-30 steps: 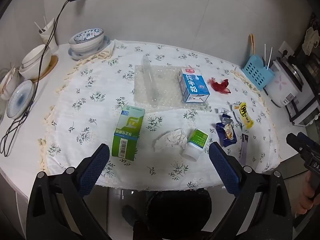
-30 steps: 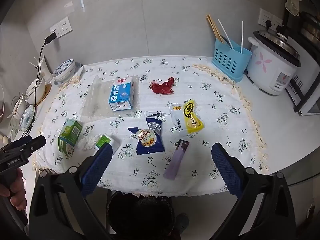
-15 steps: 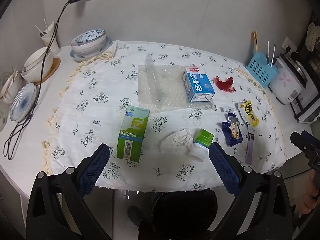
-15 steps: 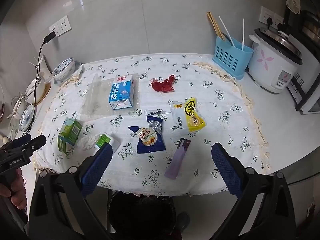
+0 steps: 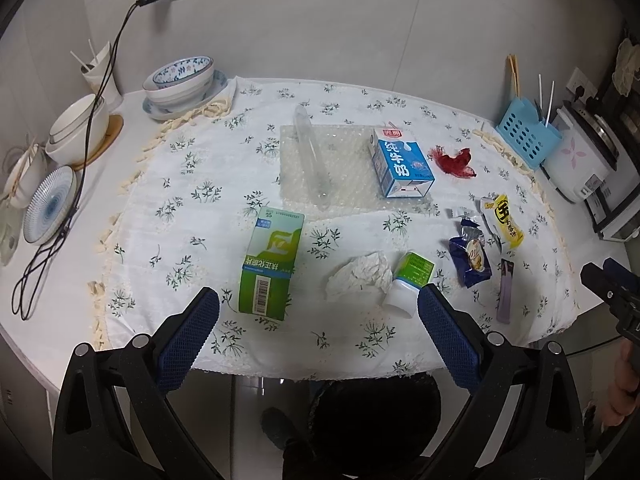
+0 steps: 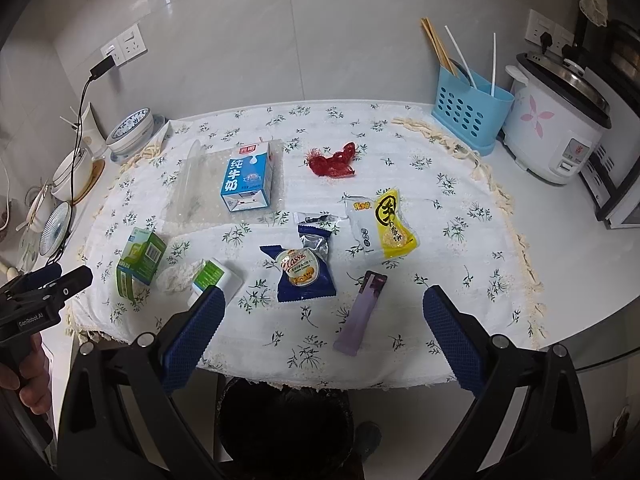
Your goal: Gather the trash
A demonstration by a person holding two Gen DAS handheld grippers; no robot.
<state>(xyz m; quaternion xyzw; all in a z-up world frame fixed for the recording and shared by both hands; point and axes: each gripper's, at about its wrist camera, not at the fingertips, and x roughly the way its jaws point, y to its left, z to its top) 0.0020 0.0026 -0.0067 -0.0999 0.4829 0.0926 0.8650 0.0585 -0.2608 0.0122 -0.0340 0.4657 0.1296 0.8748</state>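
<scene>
Trash lies spread on the floral tablecloth (image 5: pixel 192 216): a green box (image 5: pixel 271 264), a crumpled tissue (image 5: pixel 360 274), a white bottle with a green label (image 5: pixel 408 284), a blue milk carton (image 5: pixel 402 164) on bubble wrap (image 5: pixel 340 172), a red scrap (image 6: pixel 334 162), a blue snack packet (image 6: pixel 305 274), a yellow packet (image 6: pixel 390 226) and a purple sachet (image 6: pixel 362 312). A black bin (image 6: pixel 286 428) stands under the table's front edge. My left gripper (image 5: pixel 318 338) is open above that edge, nothing between its fingers. My right gripper (image 6: pixel 324 336) is open too, over the bin.
Bowls and plates (image 5: pixel 180 80) sit at the back left with a black cable (image 5: pixel 100 92). A blue utensil basket (image 6: pixel 470 114) and a white rice cooker (image 6: pixel 556 132) stand at the back right. A person's hand (image 6: pixel 24 384) holds the left gripper.
Both grippers have drawn back and risen slightly, so the table looks a little farther away. Nothing on the table moved; both stay open.
</scene>
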